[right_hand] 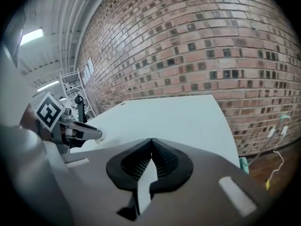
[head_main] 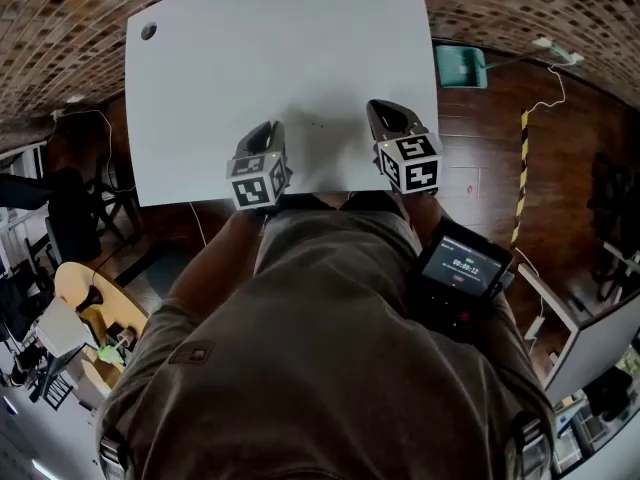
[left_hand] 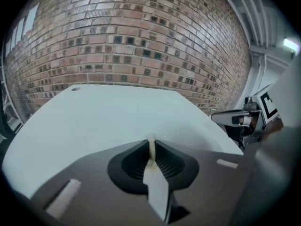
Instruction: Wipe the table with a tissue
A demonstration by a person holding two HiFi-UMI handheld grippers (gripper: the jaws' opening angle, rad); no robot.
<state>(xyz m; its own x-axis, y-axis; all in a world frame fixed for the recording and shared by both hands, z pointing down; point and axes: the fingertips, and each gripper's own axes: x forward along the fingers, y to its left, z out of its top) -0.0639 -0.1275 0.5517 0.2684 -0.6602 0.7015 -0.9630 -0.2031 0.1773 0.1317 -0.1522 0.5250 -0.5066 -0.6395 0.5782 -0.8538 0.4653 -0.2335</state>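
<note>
The white table (head_main: 280, 68) stretches ahead of me, and both grippers hover over its near edge. My left gripper (head_main: 262, 136) is shut on a small pale scrap of tissue (left_hand: 151, 149), which pokes out between its closed tips. In the right gripper view the same scrap (right_hand: 99, 135) shows as a white dot at the left gripper's (right_hand: 87, 134) tip. My right gripper (head_main: 386, 113) is shut with nothing between its ribbed pads (right_hand: 162, 160). It is level with the left one and to its right, seen from the side as the right gripper (left_hand: 235, 118). No other tissue is visible on the table.
A small dark hole (head_main: 148, 31) marks the table's far left corner. A brick wall (left_hand: 141, 36) rises behind the table. On the floor to the right are a teal box (head_main: 461, 65), a white cable and a yellow-black striped strip (head_main: 520, 178). Chairs and desks (head_main: 70, 298) crowd the left.
</note>
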